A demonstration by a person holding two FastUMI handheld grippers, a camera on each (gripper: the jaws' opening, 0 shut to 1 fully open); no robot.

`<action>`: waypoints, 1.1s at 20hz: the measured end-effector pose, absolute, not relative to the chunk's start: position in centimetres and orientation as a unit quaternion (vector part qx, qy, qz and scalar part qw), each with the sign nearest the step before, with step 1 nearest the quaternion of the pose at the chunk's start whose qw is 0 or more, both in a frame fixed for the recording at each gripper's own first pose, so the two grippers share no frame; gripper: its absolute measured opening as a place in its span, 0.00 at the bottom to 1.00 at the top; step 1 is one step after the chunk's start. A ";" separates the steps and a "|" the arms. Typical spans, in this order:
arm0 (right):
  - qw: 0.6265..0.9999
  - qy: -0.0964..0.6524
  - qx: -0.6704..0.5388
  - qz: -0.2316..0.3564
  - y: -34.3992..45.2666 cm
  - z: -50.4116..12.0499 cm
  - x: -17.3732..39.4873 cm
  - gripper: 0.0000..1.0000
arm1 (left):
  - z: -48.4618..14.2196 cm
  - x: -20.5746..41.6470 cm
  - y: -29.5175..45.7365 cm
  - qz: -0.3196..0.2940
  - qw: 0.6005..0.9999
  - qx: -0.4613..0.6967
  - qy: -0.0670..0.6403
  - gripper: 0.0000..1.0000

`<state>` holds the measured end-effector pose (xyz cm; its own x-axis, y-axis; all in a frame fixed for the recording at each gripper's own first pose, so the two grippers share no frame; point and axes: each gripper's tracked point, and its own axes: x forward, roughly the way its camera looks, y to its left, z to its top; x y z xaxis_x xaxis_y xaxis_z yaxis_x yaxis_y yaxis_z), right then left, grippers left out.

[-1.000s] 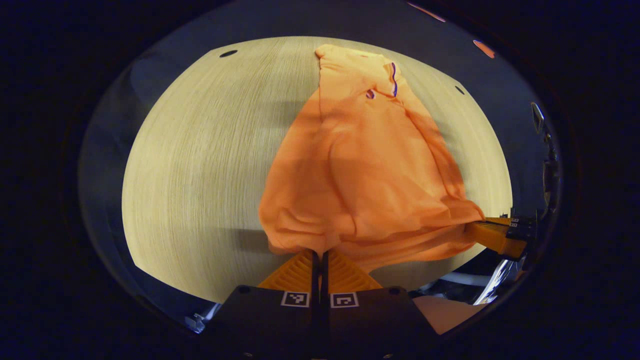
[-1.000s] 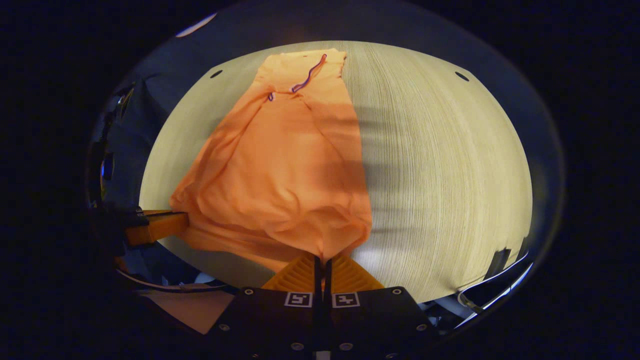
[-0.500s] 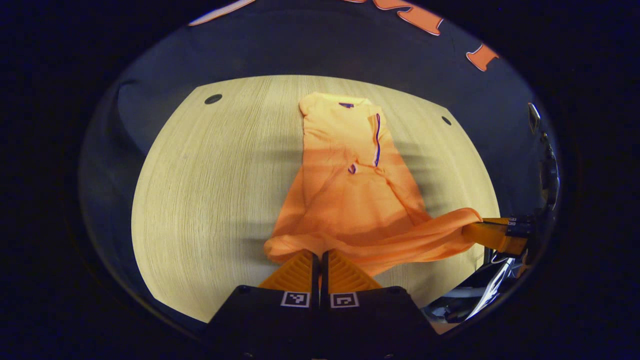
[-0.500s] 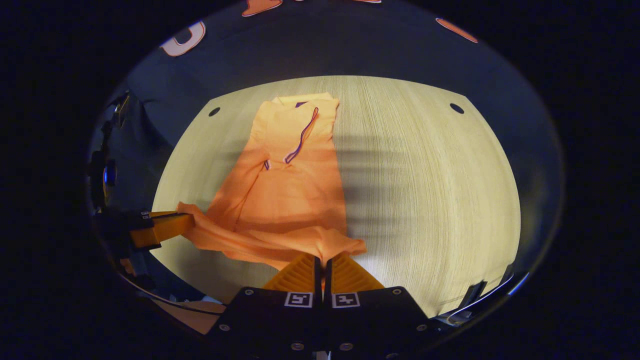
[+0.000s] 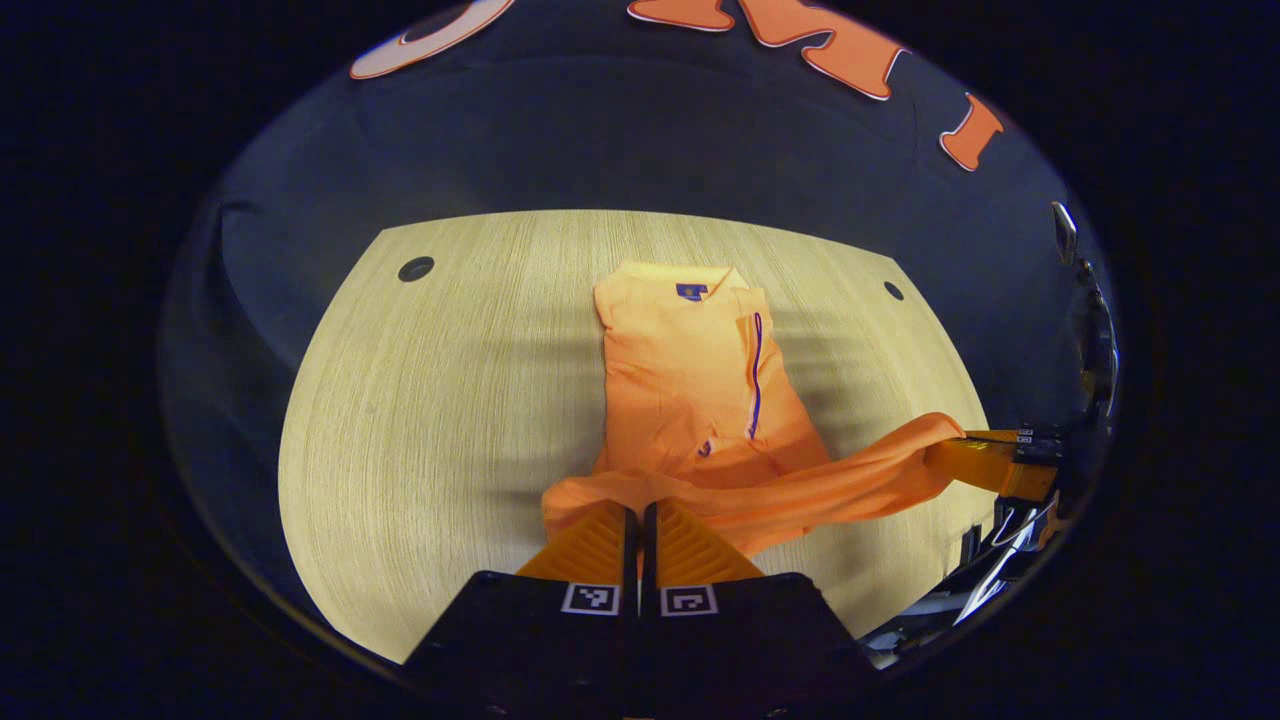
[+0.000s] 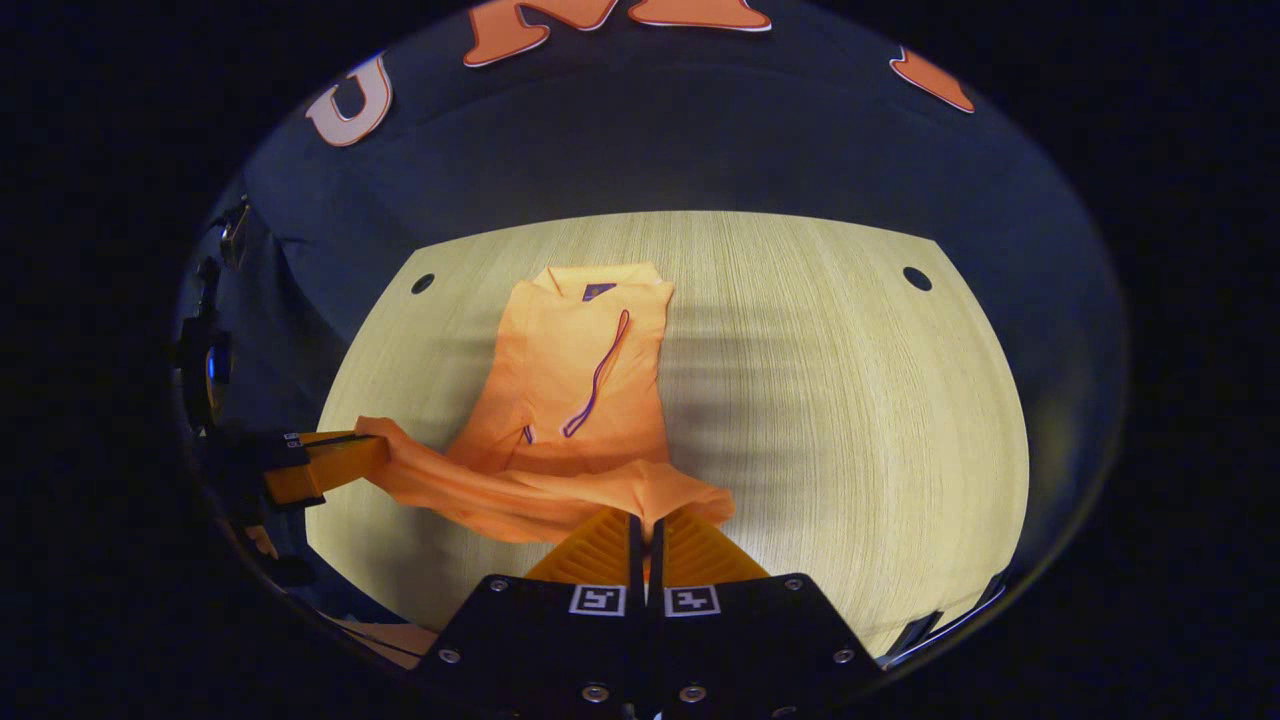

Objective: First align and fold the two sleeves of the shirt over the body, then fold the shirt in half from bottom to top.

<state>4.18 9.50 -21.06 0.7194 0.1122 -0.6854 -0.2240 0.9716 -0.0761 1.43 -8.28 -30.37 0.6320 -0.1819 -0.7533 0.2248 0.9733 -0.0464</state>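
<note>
Left gripper view: we carry the hem of the orange polo shirt (image 5: 690, 400) toward its collar at 12 o'clock.
Left tongs (image 5: 640, 515) and right tongs (image 6: 647, 525) each clench a hem corner above the pale wooden worktop (image 5: 440, 400); we should keep both level and lay the hem square. The collar tag is unreadable.

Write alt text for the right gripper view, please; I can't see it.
The right gripper is shut on the orange shirt's hem, lifted over the wooden table. The left gripper pinches the hem's other corner, at the view's left. The collar end lies flat farther off.
</note>
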 end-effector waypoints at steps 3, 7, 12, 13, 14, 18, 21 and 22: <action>0.928 0.354 -0.073 0.091 10.1 -19.8 6.3 0.00 | -29.1 4.1 -8.5 -0.107 0.911 0.019 0.398 0.01; 0.934 0.339 -0.071 0.091 10.9 -18.2 9.6 0.00 | -27.9 8.5 -8.9 -0.106 0.919 0.019 0.379 0.01; 0.936 0.334 -0.074 0.087 11.6 -18.0 14.8 0.00 | -27.7 14.5 -9.2 -0.098 0.925 0.021 0.365 0.01; 0.935 0.336 -0.076 0.085 11.6 -18.4 15.8 0.00 | -28.2 15.4 -9.3 -0.098 0.925 0.021 0.367 0.01; 0.935 0.337 -0.080 0.082 11.5 -18.7 16.7 0.00 | -28.4 16.3 -9.5 -0.100 0.927 0.023 0.361 0.01; 0.932 0.347 -0.068 0.081 11.9 -20.1 20.2 0.00 | -30.6 19.5 -9.3 -0.091 0.924 0.050 0.367 0.01; 0.930 0.355 -0.047 0.081 12.5 -22.2 23.1 0.00 | -32.9 21.6 -8.9 -0.074 0.919 0.050 0.383 0.01; 0.929 0.358 -0.044 0.080 12.6 -23.0 23.6 0.00 | -33.4 22.0 -8.8 -0.072 0.919 0.052 0.384 0.01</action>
<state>23.59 12.62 -23.00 0.7302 0.1172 -0.6731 -0.1808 0.9832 -0.0249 22.05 -8.77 -33.42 0.6954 -0.0916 -0.7128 0.1716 0.9843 0.0409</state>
